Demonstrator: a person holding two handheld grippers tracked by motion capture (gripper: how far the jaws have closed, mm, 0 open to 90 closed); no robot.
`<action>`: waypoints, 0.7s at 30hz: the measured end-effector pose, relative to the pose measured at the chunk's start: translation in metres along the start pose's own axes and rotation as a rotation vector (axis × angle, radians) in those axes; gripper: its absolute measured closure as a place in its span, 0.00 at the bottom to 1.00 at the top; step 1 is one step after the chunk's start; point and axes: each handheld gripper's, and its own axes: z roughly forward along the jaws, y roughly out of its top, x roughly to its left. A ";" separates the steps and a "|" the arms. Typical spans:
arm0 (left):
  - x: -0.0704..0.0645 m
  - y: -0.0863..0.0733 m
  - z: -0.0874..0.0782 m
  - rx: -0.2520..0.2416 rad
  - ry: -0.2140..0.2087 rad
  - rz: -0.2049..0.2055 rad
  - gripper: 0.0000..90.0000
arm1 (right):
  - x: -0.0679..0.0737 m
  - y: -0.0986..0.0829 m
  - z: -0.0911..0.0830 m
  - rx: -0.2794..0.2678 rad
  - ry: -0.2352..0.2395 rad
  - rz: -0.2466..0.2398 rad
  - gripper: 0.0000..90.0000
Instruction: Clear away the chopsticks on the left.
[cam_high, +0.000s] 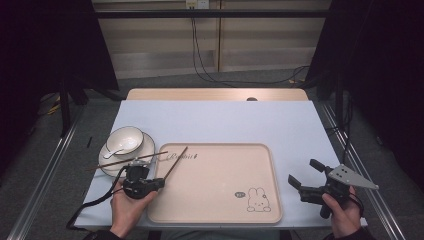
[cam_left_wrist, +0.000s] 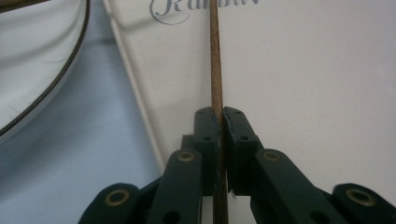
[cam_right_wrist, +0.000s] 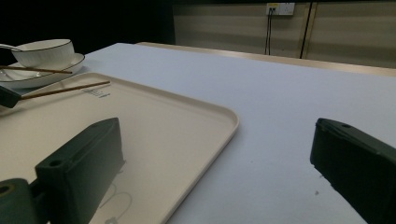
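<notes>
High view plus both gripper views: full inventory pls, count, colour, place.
table: 1, pale blue-grey top with a wooden far edge, centre.
tray: 1, beige, printed rabbit and script, near middle of the table.
plate: 1, white with dark rim, left of the tray.
bowl: 1, white with dark rim, on the plate.
spoon: 1, white, bowl end on the plate, handle up into the bowl.
held chopstick: 1, brown, over the tray's left edge.
other chopstick: 1, brown, across the plate.
left gripper: 1, black, shut on the held chopstick.
right gripper: 1, black, open, right of the tray.
hands: 2, near edge.
</notes>
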 end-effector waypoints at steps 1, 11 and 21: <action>0.001 0.001 0.001 -0.001 0.007 -0.005 0.94 | 0.000 0.000 0.000 0.001 0.001 0.000 0.02; -0.002 0.002 0.010 0.032 0.006 -0.046 0.93 | 0.000 0.000 0.000 0.006 0.005 -0.001 0.02; -0.002 0.003 0.012 0.031 -0.011 -0.094 0.92 | 0.000 0.000 0.001 0.004 0.005 -0.006 0.03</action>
